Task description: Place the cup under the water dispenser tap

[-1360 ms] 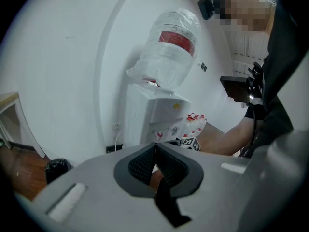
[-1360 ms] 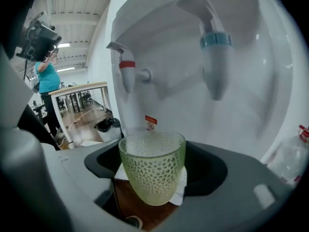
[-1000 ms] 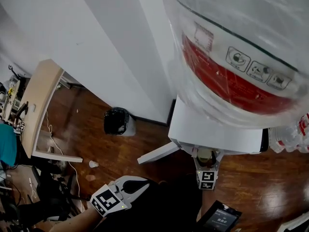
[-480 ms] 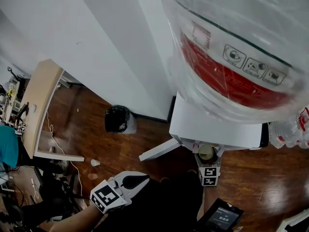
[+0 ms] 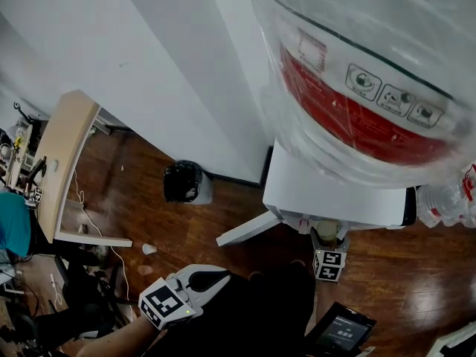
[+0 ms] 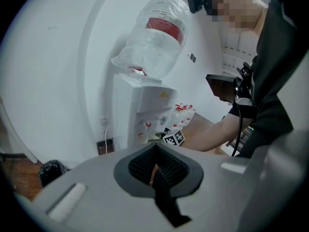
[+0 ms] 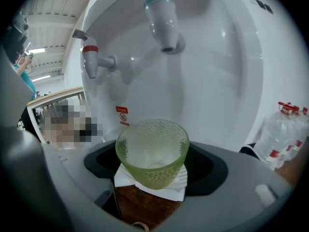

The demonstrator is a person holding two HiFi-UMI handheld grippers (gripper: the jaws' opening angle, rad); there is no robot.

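We see the right gripper [image 5: 328, 245] reaching into the recess at the front of the white water dispenser [image 5: 327, 192], which stands on the wooden floor [image 5: 193, 229] close to the white wall. Its jaws are clamped on the green dimpled glass cup [image 7: 152, 151], one at each side of the upright cup, with white ridged pads [image 7: 179, 183] showing at its base. In the right gripper view the blue tap [image 7: 161, 23] hangs above the cup, close to in line with its mouth, though we cannot tell whether it sits directly over it. The red tap [image 7: 91, 59] is off to the left of the blue one. Brown floor shows beneath the cup. The cup looks empty.

The left gripper [image 6: 155, 163] is held low, well apart from the dispenser, with its jaws together and nothing between them.

The large water bottle [image 5: 372, 73] with a red label sits upside down on the dispenser's top. A black bin [image 5: 184, 182] stands on the floor by the wall, left of the dispenser. Spare water bottles [image 7: 285, 129] stand at the dispenser's right.
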